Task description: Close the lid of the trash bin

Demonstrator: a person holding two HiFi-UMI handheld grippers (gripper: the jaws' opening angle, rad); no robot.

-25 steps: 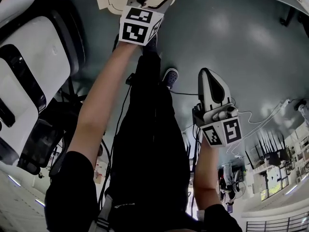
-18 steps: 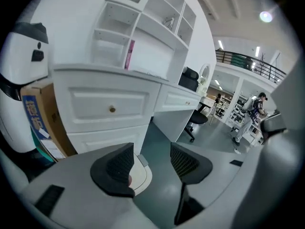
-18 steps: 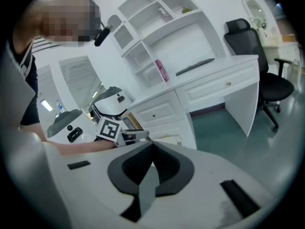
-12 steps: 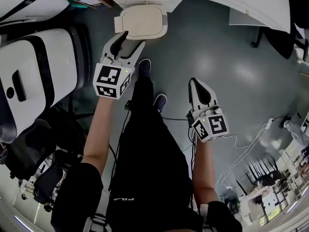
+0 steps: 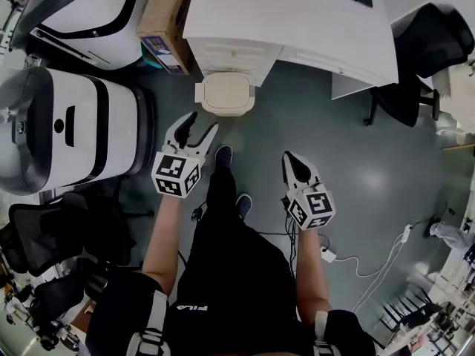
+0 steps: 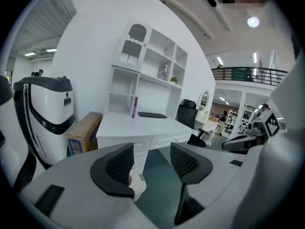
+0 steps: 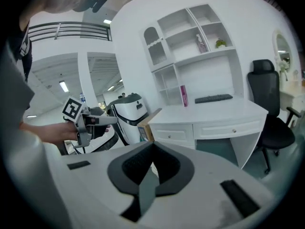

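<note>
A person stands over the small cream plastic trash bin with a rounded-rectangular lid (image 5: 226, 93), which sits on the grey-green floor (image 5: 349, 147) at the far side of the scene, just in front of the white wooden desk with drawers (image 5: 297, 28); a brown cardboard box (image 5: 165, 21) leans beside the desk to the bin's left, and a large white-and-black rounded machine (image 5: 67, 136) fills the left of the scene. The lid appears to lie flat on the bin, so the closing itself looks done or nearly so. The left gripper (image 5: 199, 128) hangs near the bin but apart from it, jaws spread with nothing between them; its own view shows the bin (image 6: 138, 185) low down, partly behind the left jaw. The right gripper (image 5: 291, 165), further right and well apart from the bin, has its jaws pressed together and empty. To finish well, the judgement is that the left gripper should check the lid is seated all round; if any edge stands proud, a flat downward press on the lid's near edge with one jaw would serve better than a pinch; the bin looks light and could slide or tip, so any push should go straight down, not towards the desk.
</note>
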